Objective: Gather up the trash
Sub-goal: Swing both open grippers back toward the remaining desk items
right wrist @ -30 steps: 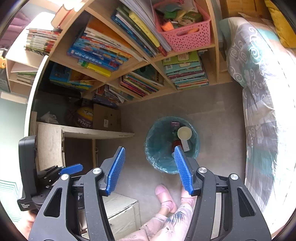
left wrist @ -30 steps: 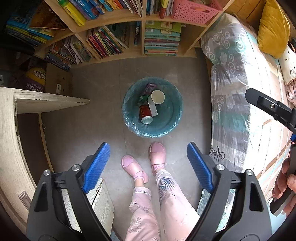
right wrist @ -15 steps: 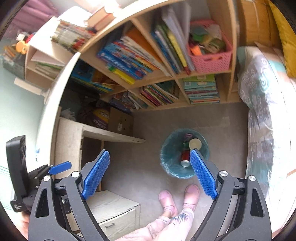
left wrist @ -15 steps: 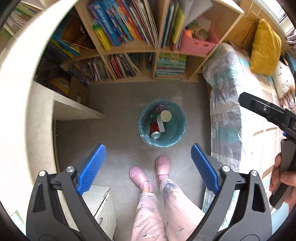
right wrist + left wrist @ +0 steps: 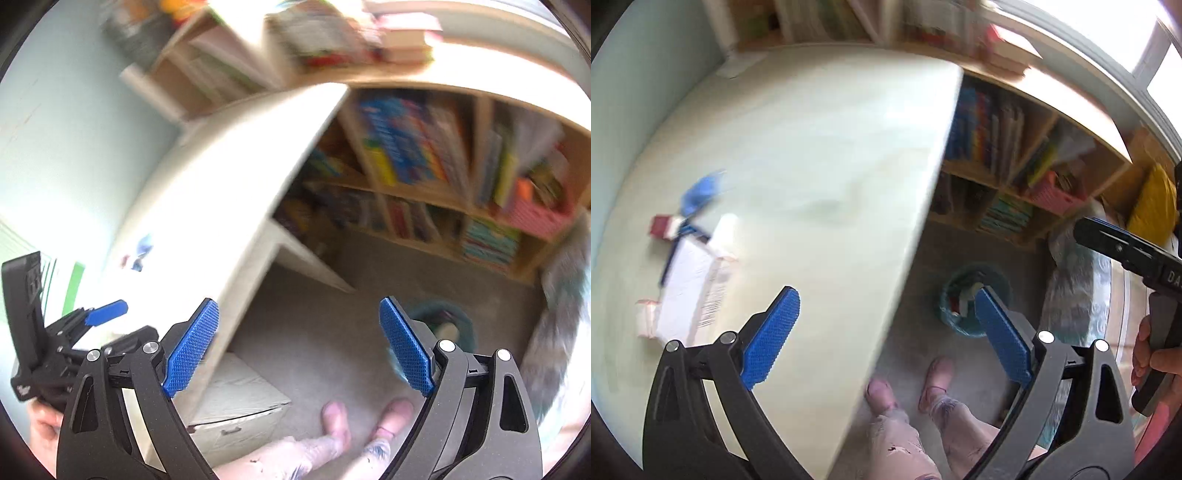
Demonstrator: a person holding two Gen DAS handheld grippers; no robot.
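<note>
Trash bin (image 5: 975, 308) stands on the grey floor (image 5: 317, 332) beside the bed (image 5: 1075, 291), below the bookshelf (image 5: 443, 173). Papers (image 5: 690, 291) lie on the white desk (image 5: 812, 184). Left gripper (image 5: 886, 332) and right gripper (image 5: 299, 347): jaws wide apart, empty.

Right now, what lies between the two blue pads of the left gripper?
Nothing is held between them. In the left wrist view, the left gripper frames only the desk edge and grey floor beyond.
</note>
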